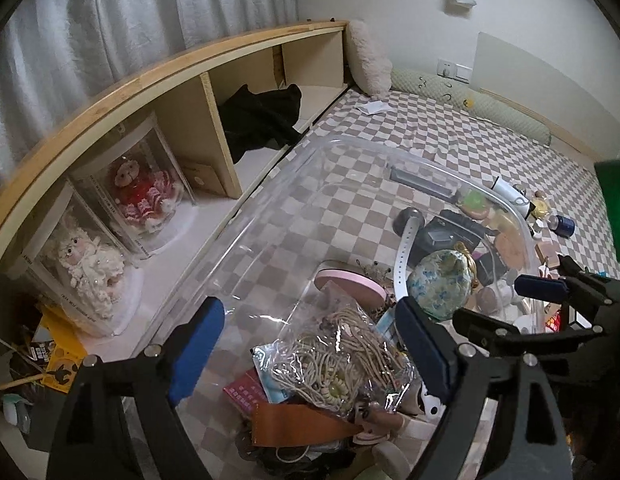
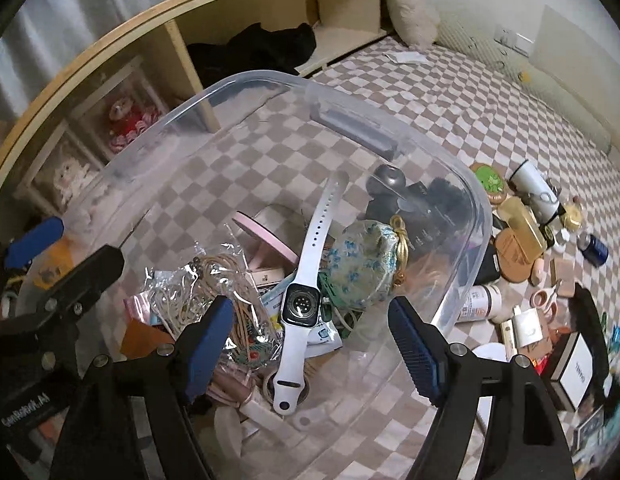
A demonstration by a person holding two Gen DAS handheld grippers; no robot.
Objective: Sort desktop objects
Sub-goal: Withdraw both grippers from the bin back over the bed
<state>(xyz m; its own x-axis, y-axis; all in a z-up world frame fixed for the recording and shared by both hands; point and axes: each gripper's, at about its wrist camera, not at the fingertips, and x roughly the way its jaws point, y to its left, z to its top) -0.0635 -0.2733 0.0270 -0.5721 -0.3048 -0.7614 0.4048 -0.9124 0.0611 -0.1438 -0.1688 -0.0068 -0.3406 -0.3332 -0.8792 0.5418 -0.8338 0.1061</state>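
A clear plastic bin [image 2: 476, 216] stands on the checkered bedspread and holds sorted items: a white smartwatch [image 2: 299, 308], a blue floral pouch [image 2: 362, 268], a bag of beaded cords [image 2: 205, 280], a pink round case [image 2: 265, 236]. The bin's rim [image 1: 442, 172], the pouch [image 1: 440, 280] and the cord bag [image 1: 334, 352] also show in the left wrist view. My left gripper [image 1: 310, 348] is open and empty above the bin's near side. My right gripper [image 2: 314, 344] is open and empty above the watch. Each gripper shows at the edge of the other's view.
Loose items lie right of the bin: a white bottle [image 2: 536, 192], a gold box [image 2: 524, 226], a brown round coaster [image 2: 514, 256], a blue jar [image 2: 594, 250], a pill bottle [image 2: 482, 302], a white box [image 2: 572, 368]. A wooden shelf [image 1: 205, 120] with boxed dolls [image 1: 145, 196] runs along the left.
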